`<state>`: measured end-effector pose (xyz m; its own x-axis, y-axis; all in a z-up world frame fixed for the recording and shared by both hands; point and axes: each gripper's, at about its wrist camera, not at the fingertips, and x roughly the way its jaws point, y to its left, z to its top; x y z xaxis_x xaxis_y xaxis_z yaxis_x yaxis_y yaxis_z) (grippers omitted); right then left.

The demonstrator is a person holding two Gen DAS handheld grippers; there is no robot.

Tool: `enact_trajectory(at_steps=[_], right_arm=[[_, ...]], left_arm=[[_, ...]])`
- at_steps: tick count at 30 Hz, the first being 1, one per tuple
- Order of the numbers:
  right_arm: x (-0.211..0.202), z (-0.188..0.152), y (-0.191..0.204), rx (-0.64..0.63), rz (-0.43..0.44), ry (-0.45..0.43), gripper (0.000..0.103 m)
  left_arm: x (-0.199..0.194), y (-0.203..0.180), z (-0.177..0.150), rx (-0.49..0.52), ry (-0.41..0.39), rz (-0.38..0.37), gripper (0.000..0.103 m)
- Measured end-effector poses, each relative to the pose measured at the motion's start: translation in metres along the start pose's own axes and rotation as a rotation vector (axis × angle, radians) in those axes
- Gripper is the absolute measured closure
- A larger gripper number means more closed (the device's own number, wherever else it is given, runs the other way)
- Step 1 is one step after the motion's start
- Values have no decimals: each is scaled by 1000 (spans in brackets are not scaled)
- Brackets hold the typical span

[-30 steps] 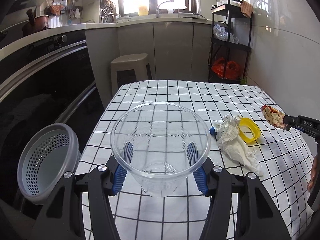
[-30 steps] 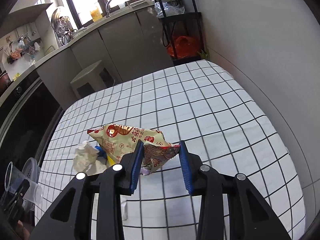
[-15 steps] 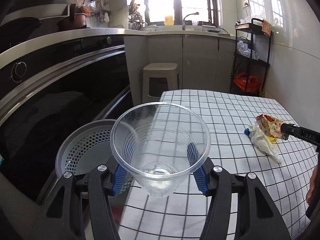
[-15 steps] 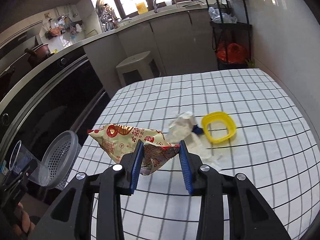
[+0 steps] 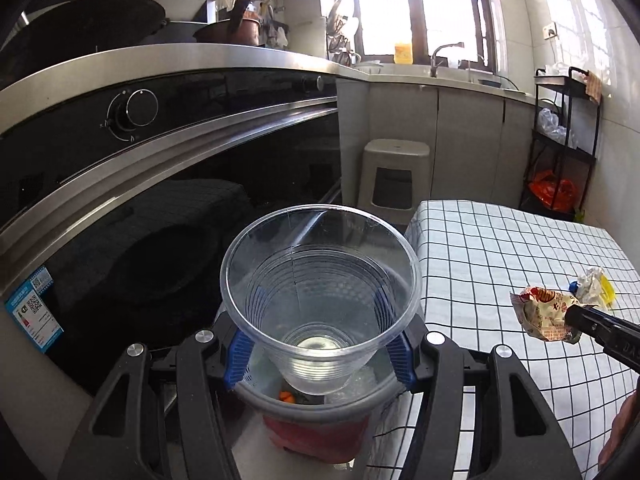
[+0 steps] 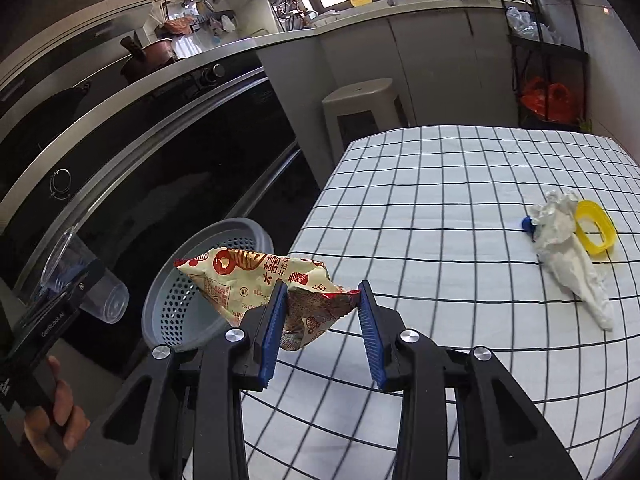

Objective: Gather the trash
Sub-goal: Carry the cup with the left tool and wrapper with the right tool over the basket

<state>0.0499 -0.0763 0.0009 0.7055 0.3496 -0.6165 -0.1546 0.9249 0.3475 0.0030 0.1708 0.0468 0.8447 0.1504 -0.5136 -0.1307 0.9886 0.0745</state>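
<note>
Left hand-held gripper grips the plastic cup right over the bin. Time to let go! Right hand-held gripper clamps a snack wrapper, next in line.

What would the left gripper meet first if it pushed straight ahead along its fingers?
Probably the grey perforated bin just beyond the clear plastic cup held by the left gripper; depth is uncertain.

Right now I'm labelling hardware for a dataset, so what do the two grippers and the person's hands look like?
Both the left gripper and right gripper have matte black angular arms with round silver screws and blue ribbed pads lining the jaws. White lettering runs along each black body; I can't read it fully. No cables show. A bare hand, with no sleeve visible, grips the left gripper's handle.
</note>
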Motion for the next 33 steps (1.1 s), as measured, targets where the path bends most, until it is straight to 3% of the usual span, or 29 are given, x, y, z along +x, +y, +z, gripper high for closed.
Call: enact_trajectory(at_steps=[13,33], right_arm=[[54,15,77,-124,6,31,68],[124,13,110,-167,28,109,65]], left_arm=[[47,29,-2,-26,65,-5,48],[102,61,-10,-115,185,-1,46]])
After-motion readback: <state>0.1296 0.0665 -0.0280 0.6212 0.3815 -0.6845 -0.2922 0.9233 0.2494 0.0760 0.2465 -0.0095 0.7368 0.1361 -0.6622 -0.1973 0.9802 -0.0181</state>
